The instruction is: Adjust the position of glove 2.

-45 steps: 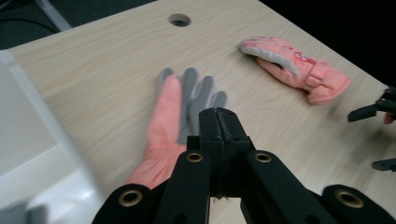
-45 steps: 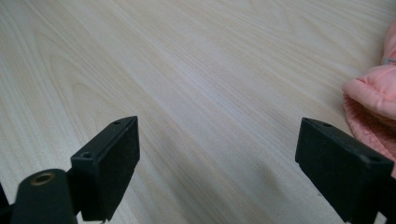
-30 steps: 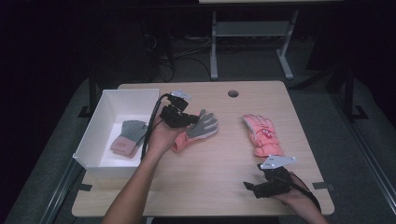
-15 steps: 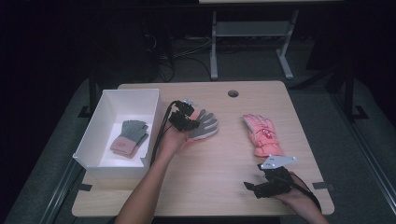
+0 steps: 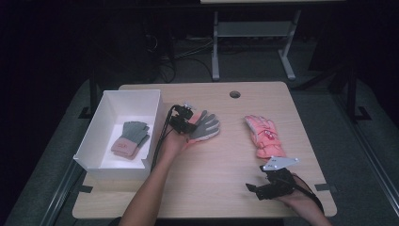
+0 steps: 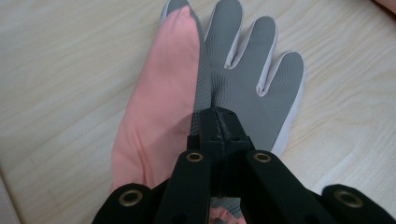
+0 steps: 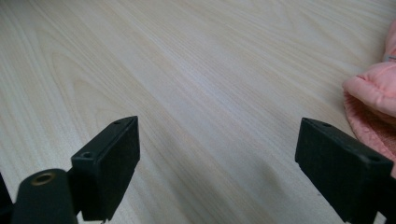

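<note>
Looking about a third done: the left gripper (image 5: pixel 184 123) is pinching the grey-palmed glove (image 5: pixel 204 126) with its jaws clamped on the palm, right of the white box (image 5: pixel 102 123), which is already holding a grey knit glove (image 5: pixel 131 138). The pink padded glove (image 5: pixel 264 137) is lying on the surface (image 5: pixel 221 165) further right, untouched. The right gripper (image 5: pixel 270 186) is resting near it, jaws wide apart.
</note>
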A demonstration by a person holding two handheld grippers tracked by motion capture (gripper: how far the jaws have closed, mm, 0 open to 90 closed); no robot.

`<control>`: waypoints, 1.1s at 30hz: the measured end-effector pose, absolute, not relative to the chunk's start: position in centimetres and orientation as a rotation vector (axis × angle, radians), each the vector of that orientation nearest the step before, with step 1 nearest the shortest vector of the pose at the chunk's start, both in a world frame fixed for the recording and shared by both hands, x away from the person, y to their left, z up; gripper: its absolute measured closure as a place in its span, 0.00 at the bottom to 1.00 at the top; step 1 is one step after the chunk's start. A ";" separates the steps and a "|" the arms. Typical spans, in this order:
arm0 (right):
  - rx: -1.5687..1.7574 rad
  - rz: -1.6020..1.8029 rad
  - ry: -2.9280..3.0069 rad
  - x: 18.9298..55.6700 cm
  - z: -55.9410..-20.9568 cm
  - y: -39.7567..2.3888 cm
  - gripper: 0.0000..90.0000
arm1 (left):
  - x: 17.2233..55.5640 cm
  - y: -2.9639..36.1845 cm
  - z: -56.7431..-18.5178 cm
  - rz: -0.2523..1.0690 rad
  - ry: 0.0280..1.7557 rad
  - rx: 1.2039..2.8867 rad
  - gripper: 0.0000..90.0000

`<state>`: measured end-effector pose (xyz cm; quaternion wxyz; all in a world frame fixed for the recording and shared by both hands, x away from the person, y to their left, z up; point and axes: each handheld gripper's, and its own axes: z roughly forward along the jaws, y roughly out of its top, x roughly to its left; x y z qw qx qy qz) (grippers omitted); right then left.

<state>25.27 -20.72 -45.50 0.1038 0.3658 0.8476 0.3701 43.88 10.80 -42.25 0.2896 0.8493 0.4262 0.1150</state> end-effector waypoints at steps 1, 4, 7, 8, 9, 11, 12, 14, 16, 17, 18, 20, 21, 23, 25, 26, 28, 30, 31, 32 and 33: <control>1.079 1.092 2.500 25.3 -45.5 -20.7 0.15 | 43.9 10.8 -42.4 0.294 1.145 2.264 1.00; 1.081 1.093 2.499 25.2 -45.4 -20.7 0.15 | 43.7 10.9 -42.8 0.254 1.129 2.276 1.00; 1.078 1.086 2.504 25.3 -45.5 -20.7 0.15 | 43.5 10.8 -42.8 0.219 1.122 2.270 1.00; 1.077 1.086 2.504 25.3 -45.5 -20.7 0.15 | 43.3 10.7 -42.8 0.206 1.113 2.276 1.00; 1.076 1.085 2.505 25.3 -45.5 -20.7 0.15 | 43.2 10.6 -42.7 0.191 1.099 2.285 1.00; 1.077 1.087 2.504 25.3 -45.5 -20.7 0.15 | 42.9 10.3 -42.7 0.169 1.079 2.294 1.00; 1.077 1.087 2.503 25.3 -45.5 -20.7 0.15 | 42.7 10.1 -42.7 0.155 1.065 2.301 1.00; 1.078 1.086 2.503 25.3 -45.5 -20.7 0.15 | 42.2 9.7 -42.7 0.126 1.036 2.311 1.00; 1.077 1.085 2.503 25.3 -45.5 -20.7 0.15 | 41.7 9.3 -42.6 0.108 1.013 2.322 1.00; 1.079 1.087 2.502 25.3 -45.4 -20.7 0.15 | 41.4 9.0 -42.7 0.098 1.006 2.322 1.00; 1.080 1.087 2.501 25.3 -45.4 -20.7 0.15 | 41.2 8.9 -42.7 0.082 0.991 2.329 1.00; 1.077 1.083 2.504 25.3 -45.4 -20.7 0.15 | 40.7 8.5 -42.7 0.065 0.967 2.333 1.00; 1.077 1.082 2.505 25.3 -45.4 -20.7 0.15 | 40.3 8.1 -42.8 0.040 0.962 2.325 1.00; 1.077 1.081 2.505 25.2 -45.4 -20.7 0.15 | 39.7 7.6 -42.8 0.006 0.938 2.325 1.00; 1.079 1.082 2.504 25.2 -45.4 -20.7 0.15 | 39.1 7.1 -42.7 -0.016 0.908 2.337 1.00; 1.078 1.082 2.505 25.3 -45.4 -20.7 0.15 | 38.7 6.7 -42.7 -0.029 0.898 2.339 1.00; 1.079 1.082 2.504 25.3 -45.4 -20.7 0.15 | 38.0 6.2 -42.7 -0.053 0.864 2.344 1.00; 1.082 1.085 2.501 25.2 -45.4 -20.7 0.15 | 37.2 5.7 -42.8 -0.079 0.836 2.355 1.00; 1.084 1.086 2.501 25.2 -45.4 -20.7 0.15 | 36.9 5.5 -42.8 -0.087 0.813 2.364 1.00; 1.080 1.085 2.501 25.2 -45.4 -20.7 0.15 | 36.6 5.2 -42.9 -0.092 0.809 2.358 1.00; 1.074 1.082 2.504 25.3 -45.4 -20.7 0.15 | 36.2 5.0 -42.8 -0.102 0.789 2.361 1.00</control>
